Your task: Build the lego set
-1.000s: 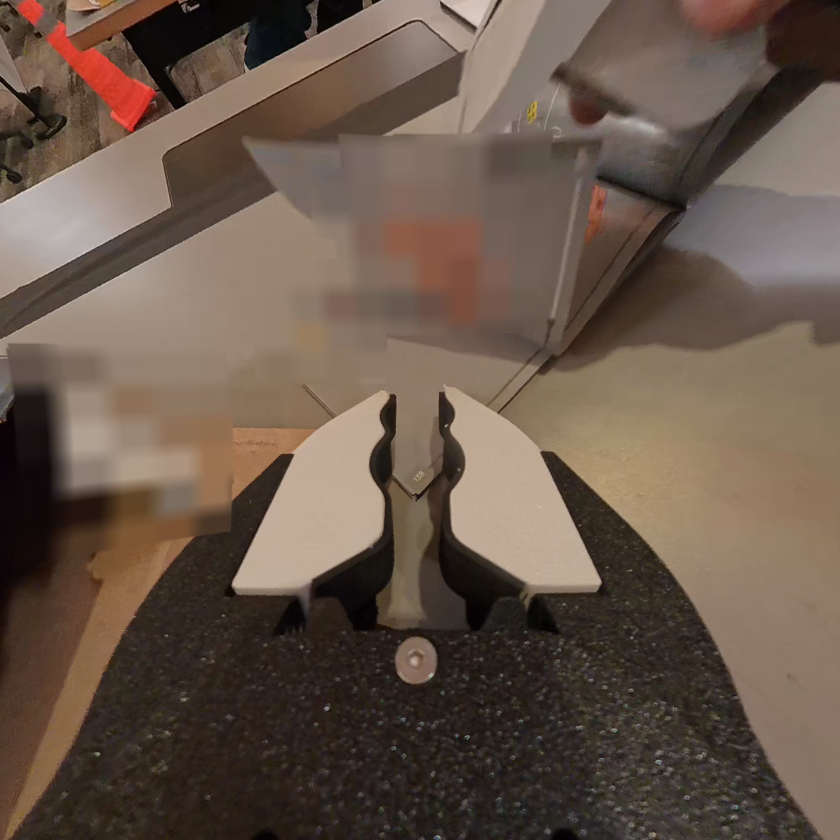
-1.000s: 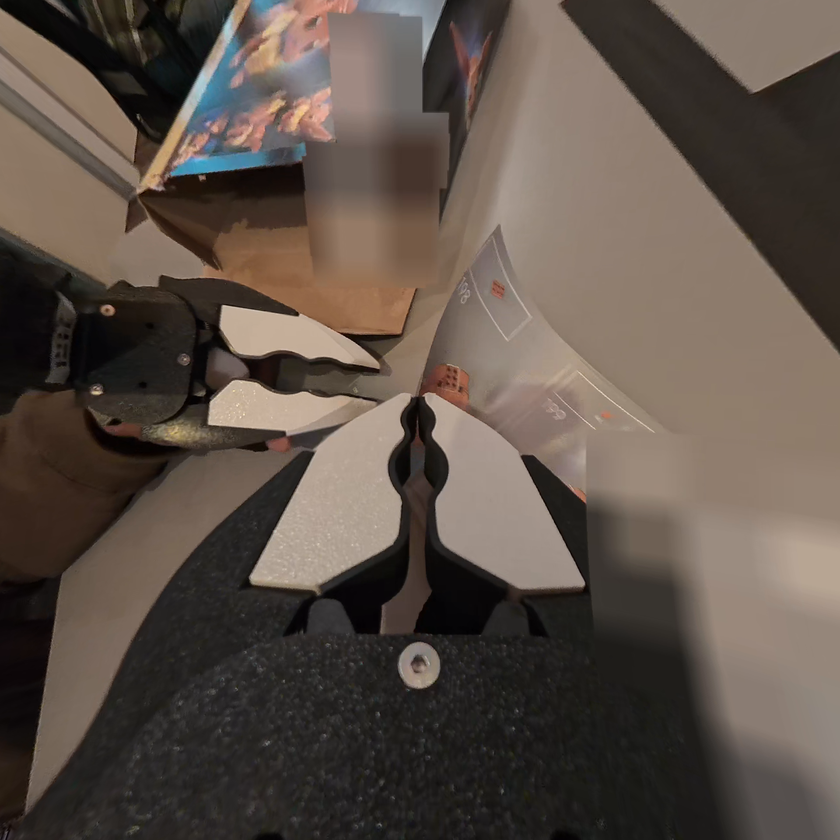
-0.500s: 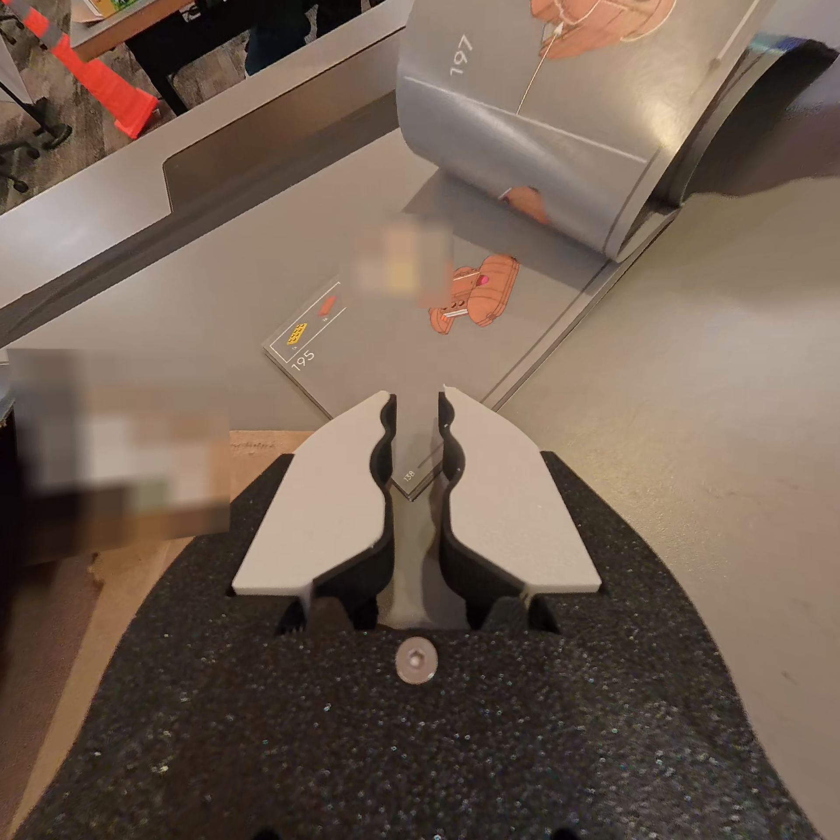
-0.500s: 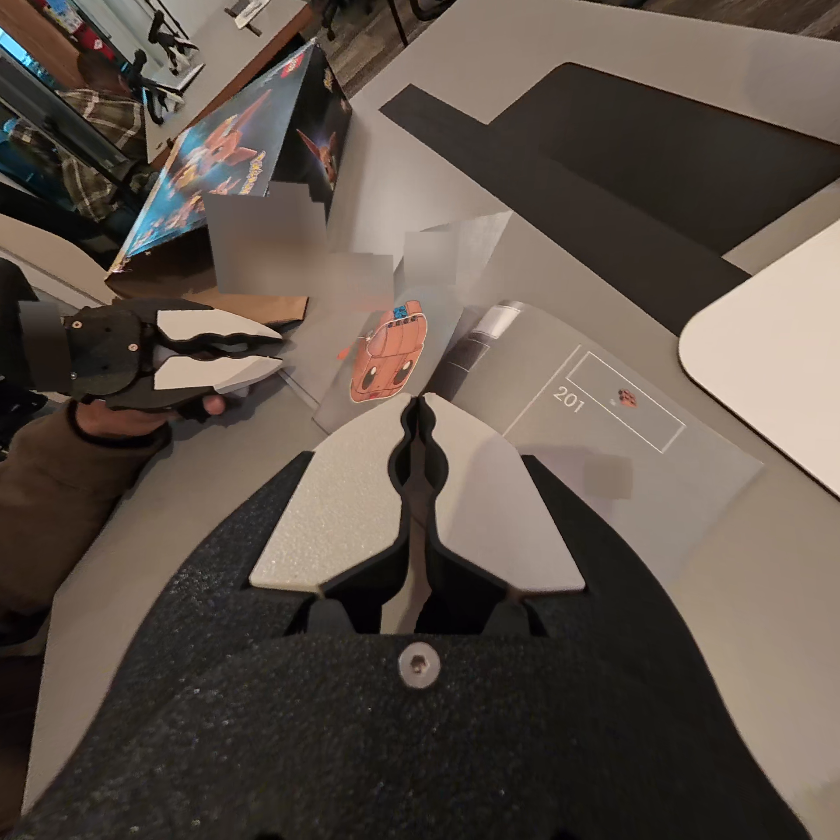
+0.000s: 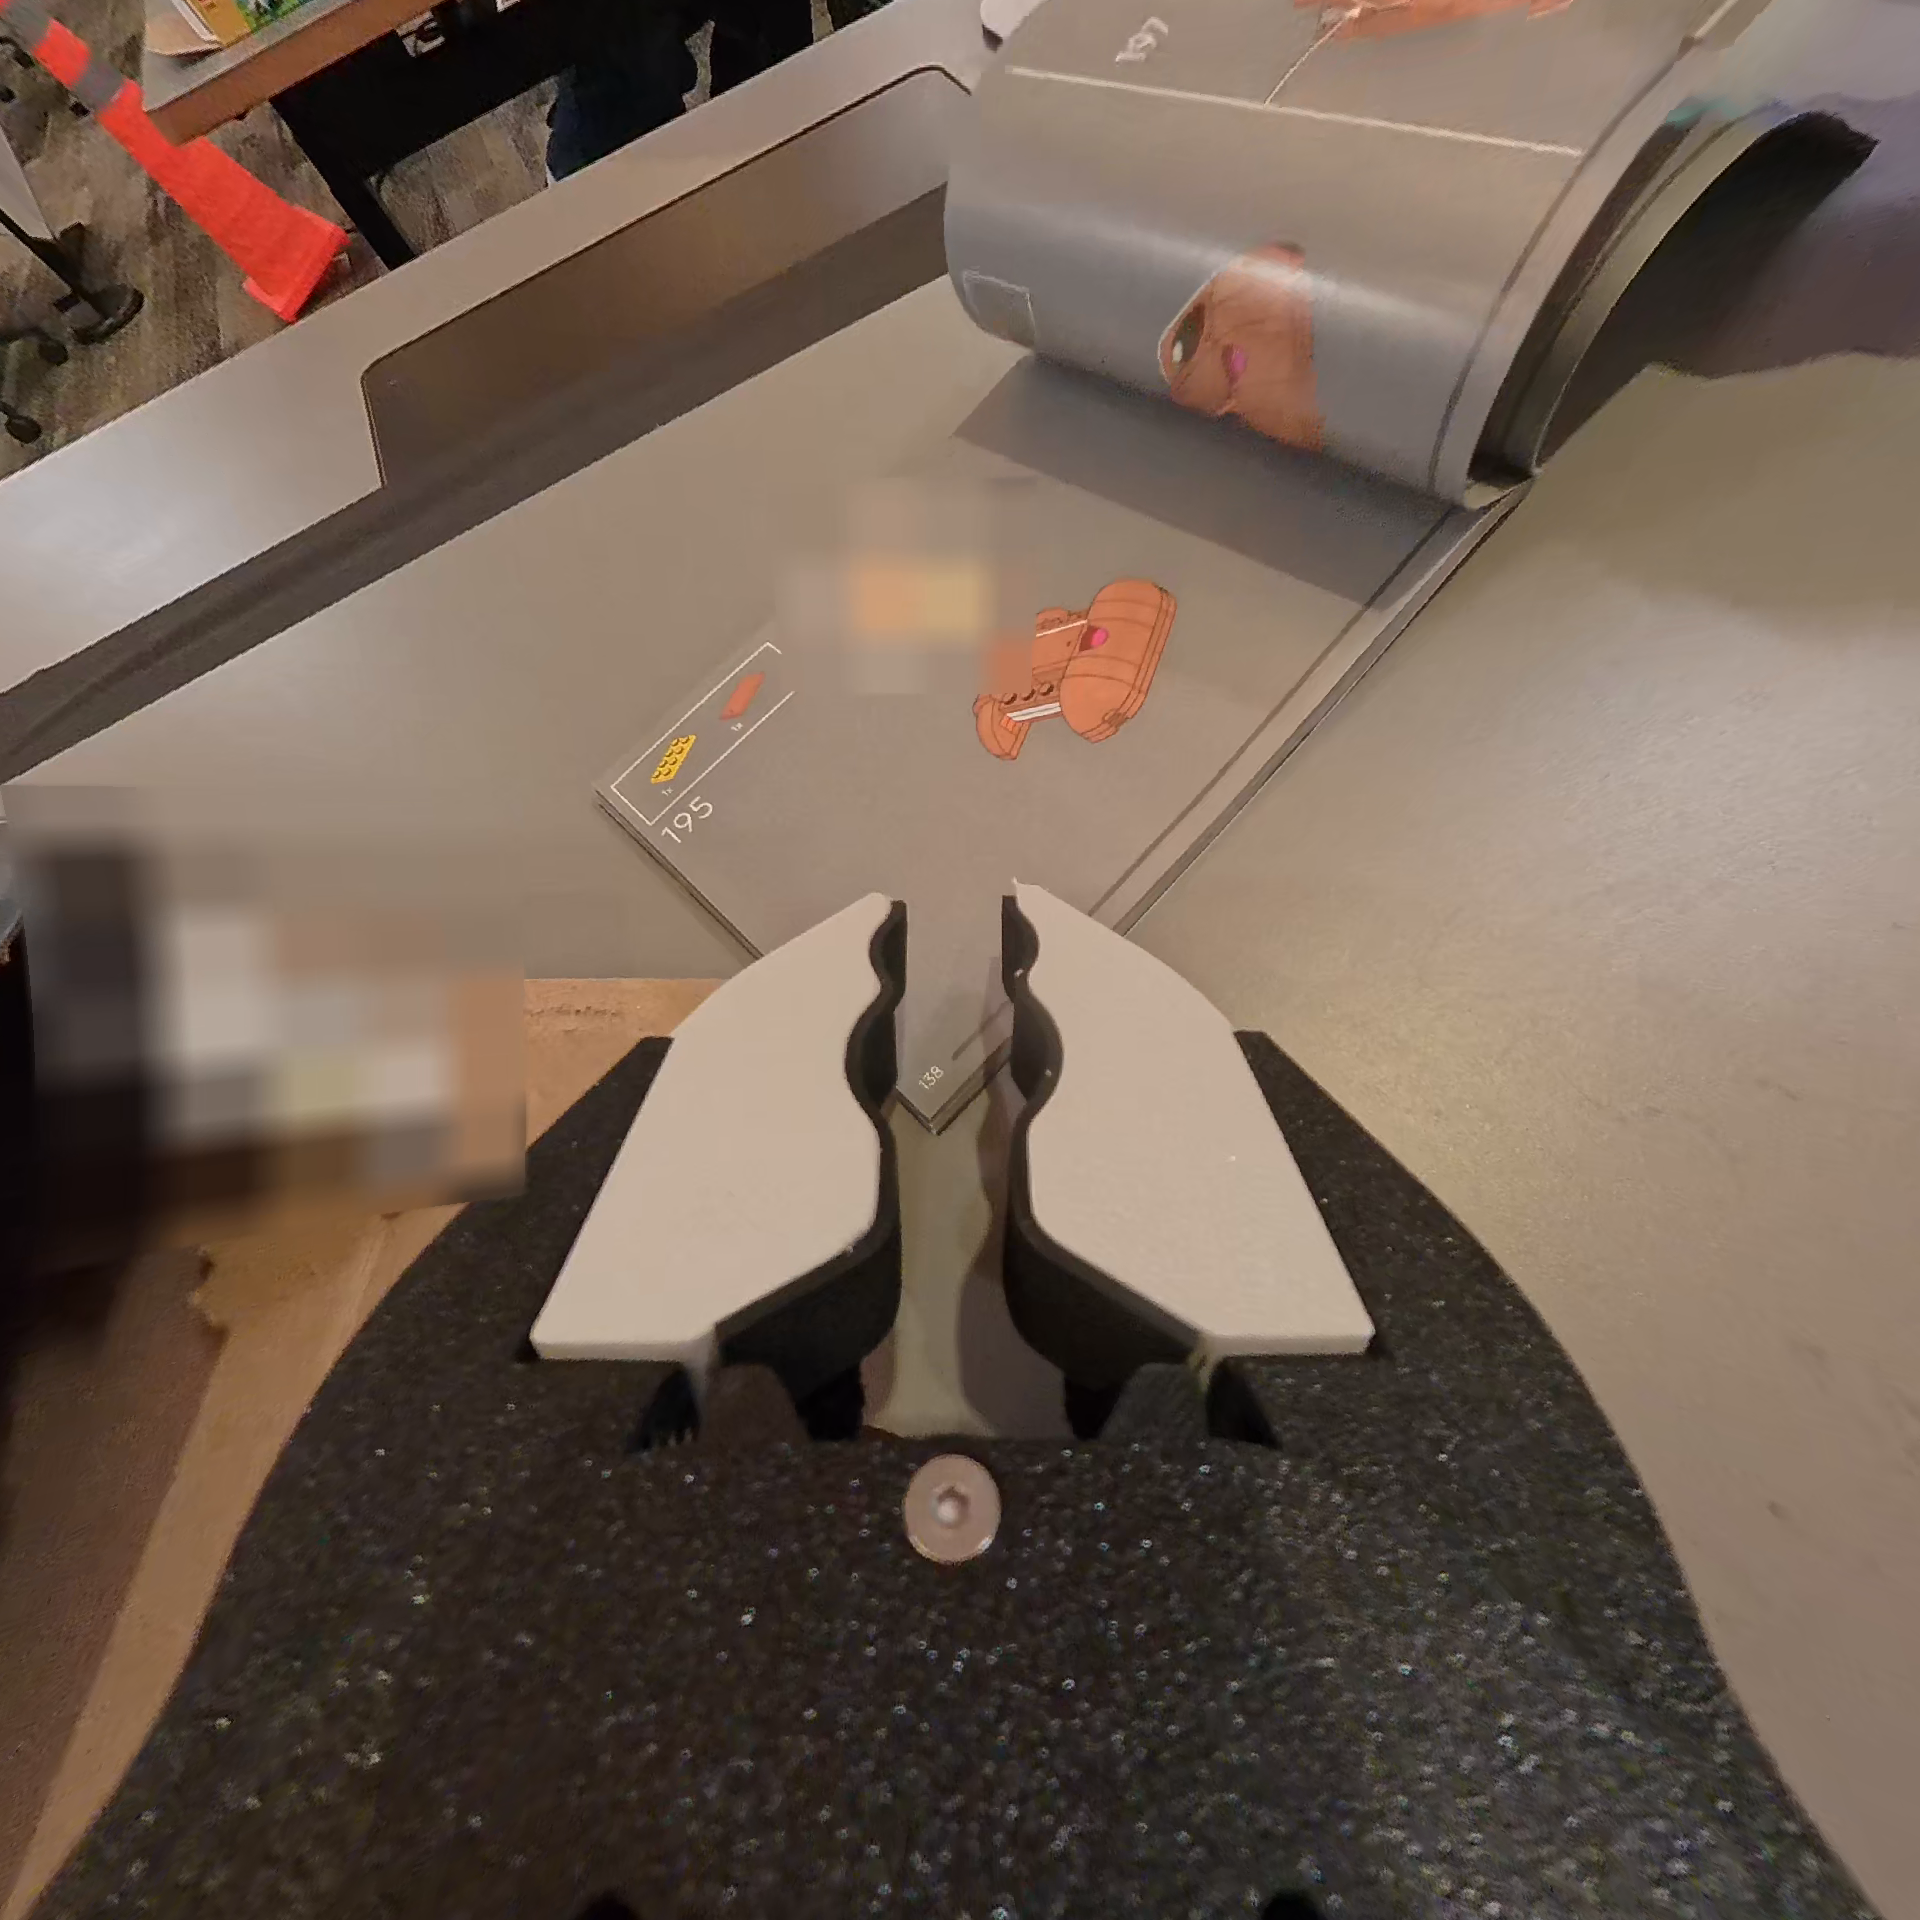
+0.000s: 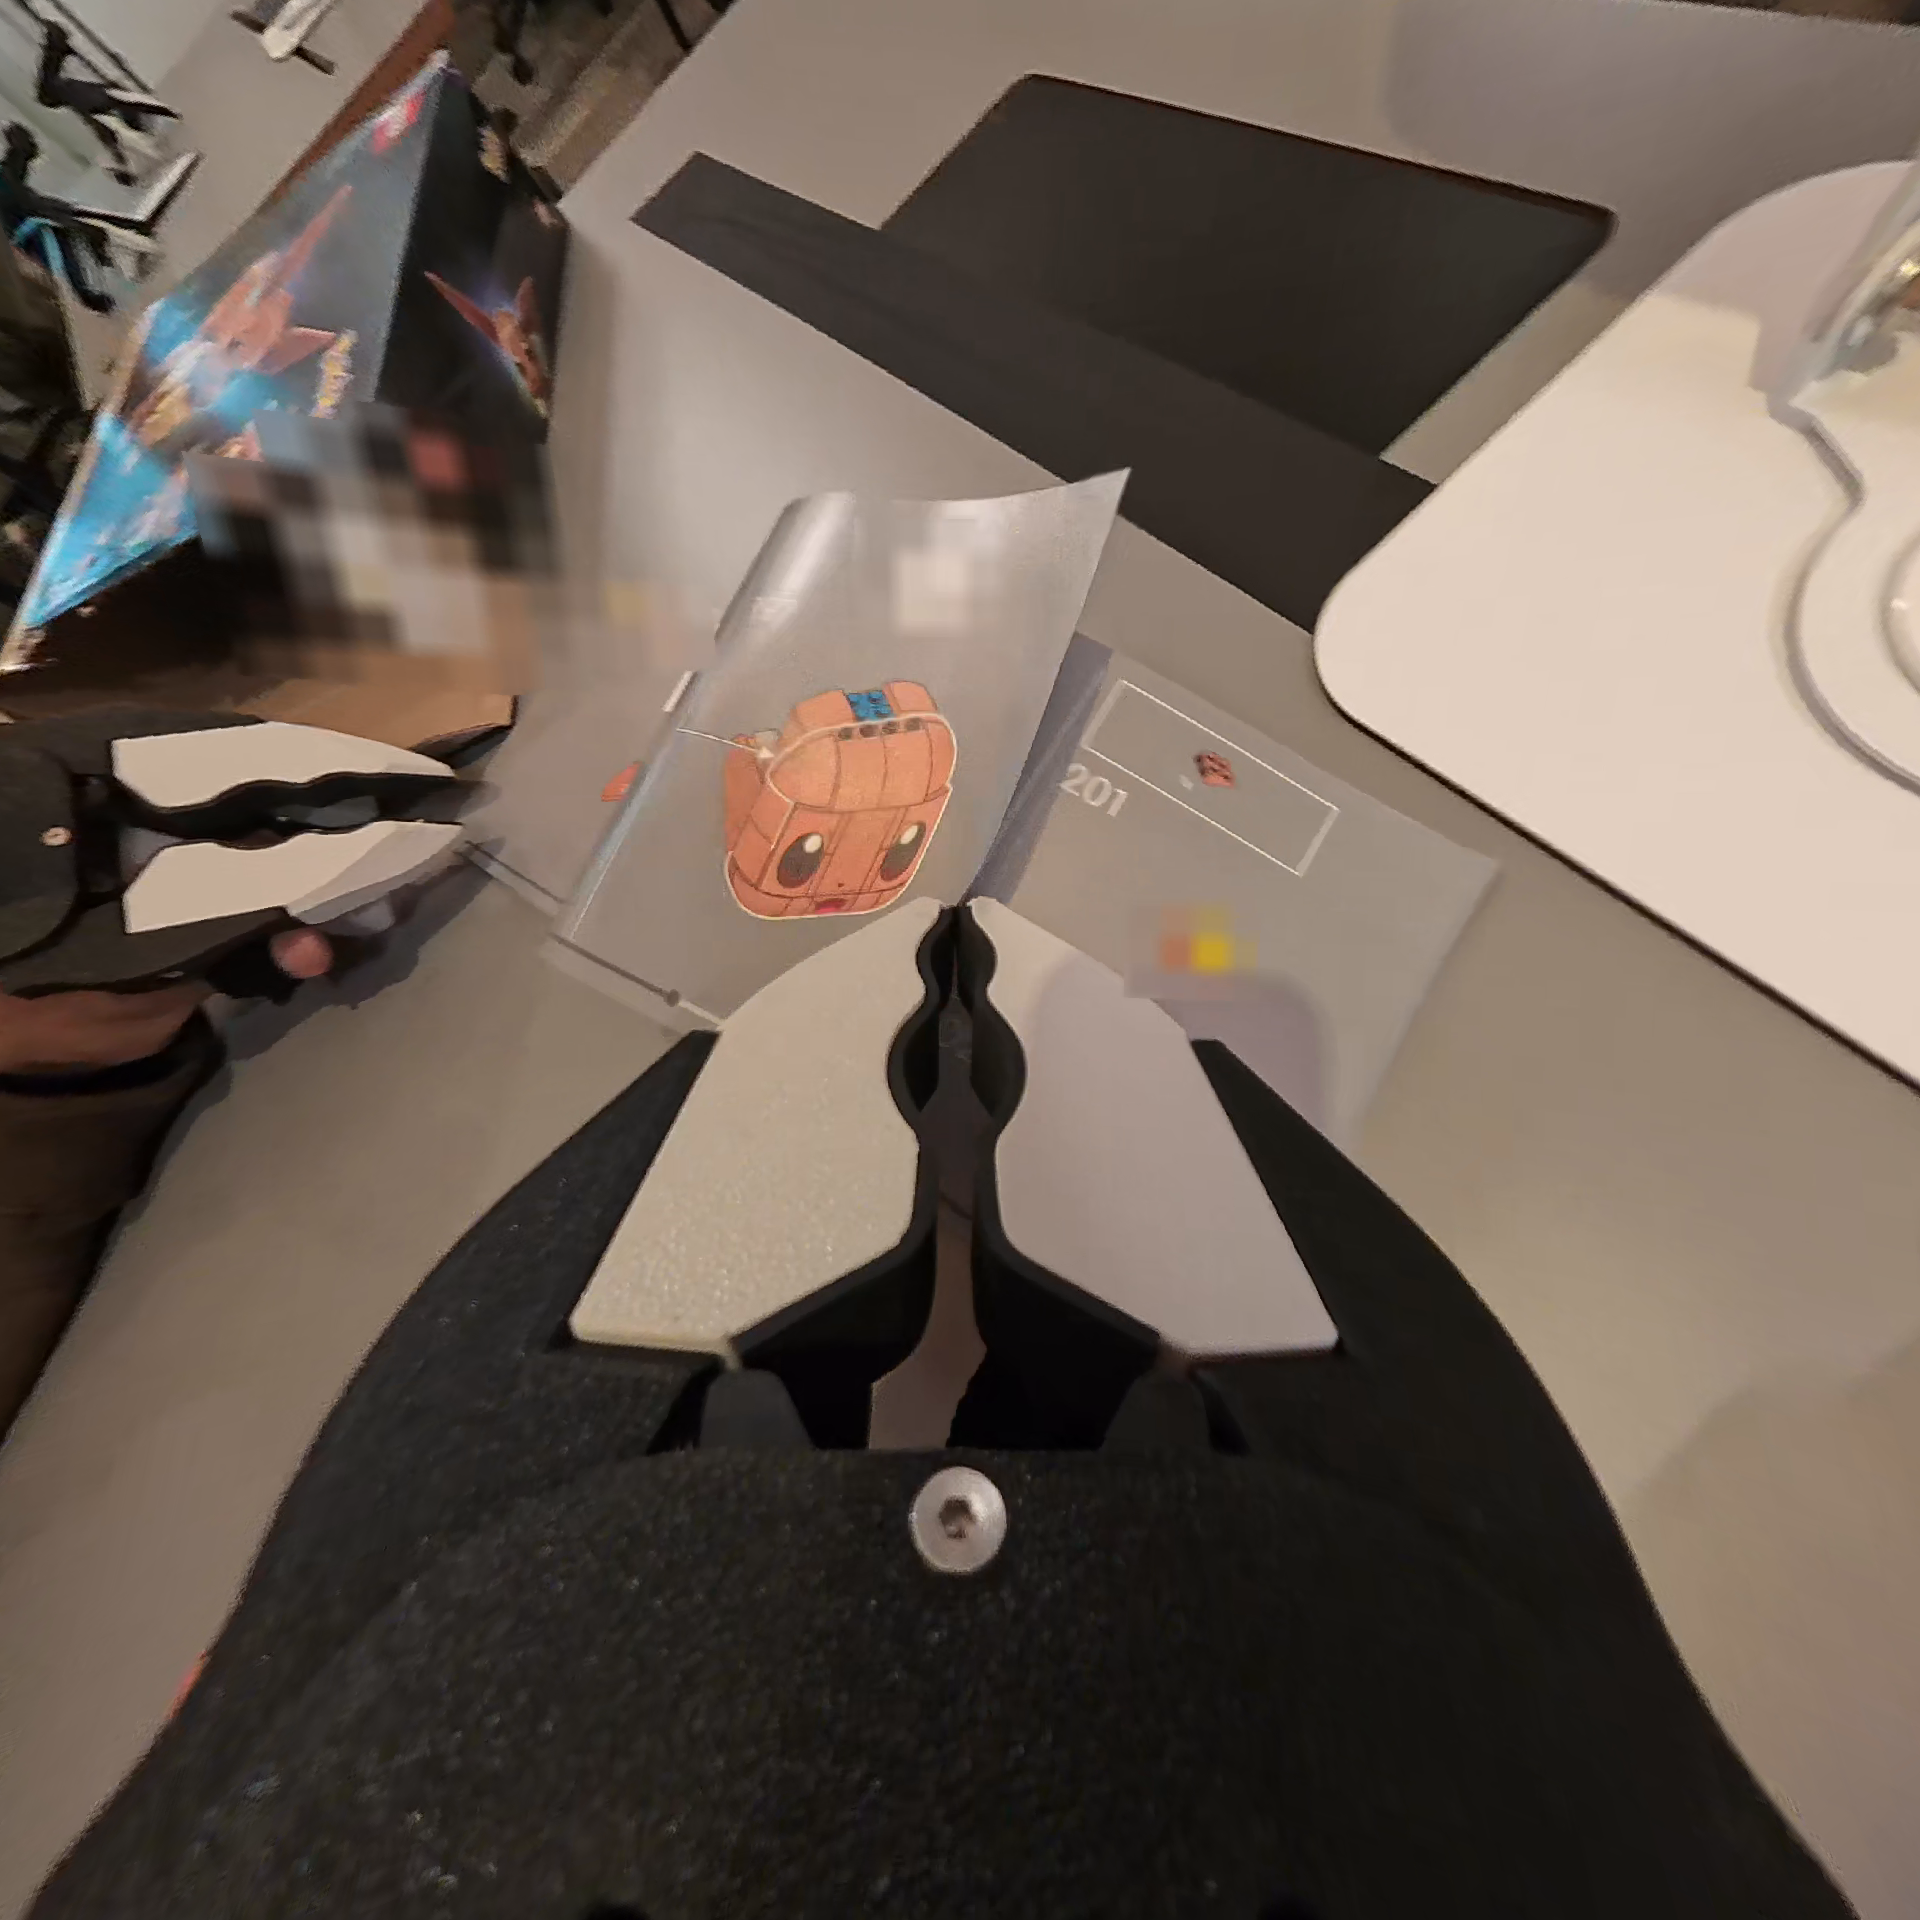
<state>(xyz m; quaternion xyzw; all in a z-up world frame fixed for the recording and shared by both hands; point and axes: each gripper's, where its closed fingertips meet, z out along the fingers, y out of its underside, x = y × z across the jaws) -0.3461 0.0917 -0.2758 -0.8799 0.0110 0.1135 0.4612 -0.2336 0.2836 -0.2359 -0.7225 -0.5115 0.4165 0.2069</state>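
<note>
Grey booklet [image 5: 894, 727] w/ orange model pics, blue-orange box [image 6: 260, 343], grey desk [image 5: 1507, 935], orange cone [image 5: 218, 197].

The instruction booklet [image 5: 935, 831] lies open on the grey counter [image 5: 1558, 935], its grey pages printed with orange brick-model drawings. One page [image 6: 883, 727] stands lifted and curled above the spine, showing an orange head with dark eyes. The set's box [image 6: 260, 343], blue and dark with orange artwork, stands tilted near the counter's far left edge.

I see printed step and page numbers on the open instruction booklet [image 5: 935, 790] and lettering on the set's box [image 6: 260, 343].
</note>
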